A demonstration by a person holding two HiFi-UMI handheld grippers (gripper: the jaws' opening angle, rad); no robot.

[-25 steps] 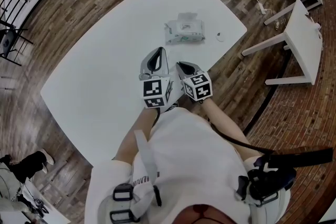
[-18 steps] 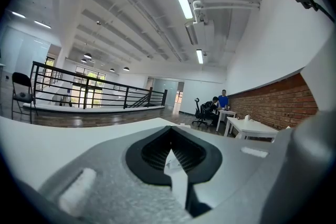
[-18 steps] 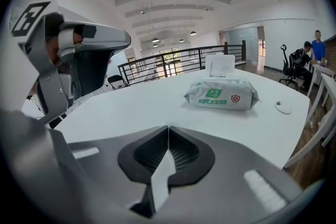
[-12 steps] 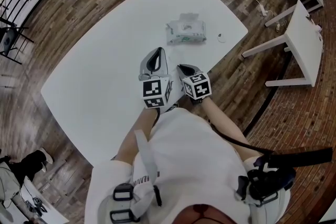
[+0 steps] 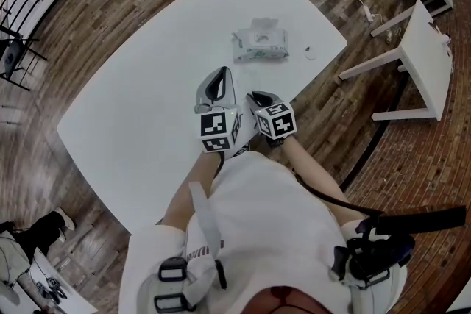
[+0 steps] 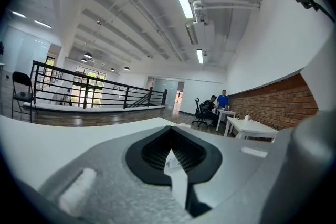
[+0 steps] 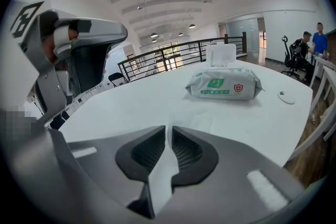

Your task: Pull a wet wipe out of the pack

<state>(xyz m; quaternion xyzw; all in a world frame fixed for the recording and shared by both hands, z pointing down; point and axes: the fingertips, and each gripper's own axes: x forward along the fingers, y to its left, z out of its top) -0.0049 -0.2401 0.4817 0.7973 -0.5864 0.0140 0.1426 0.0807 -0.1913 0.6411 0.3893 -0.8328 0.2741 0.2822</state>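
While the wet wipe pack [image 5: 259, 42] lies at upper centre of the head view, lid flap [image 7: 220, 54] raised, both tools are held at mid-frame, well apart from it. The left gripper [image 5: 217, 83] is closed and empty; the right gripper's [image 5: 259, 98] jaws are opening slightly on nothing, presumably readied for the pull.

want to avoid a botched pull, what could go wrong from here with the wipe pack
The wet wipe pack lies loose on the table, nothing pinning it; a pull may lift the whole pack. The right gripper is empty, its jaws only just opening; too narrow a gap could fumble the grab. The small round thing beside the pack could get knocked off.
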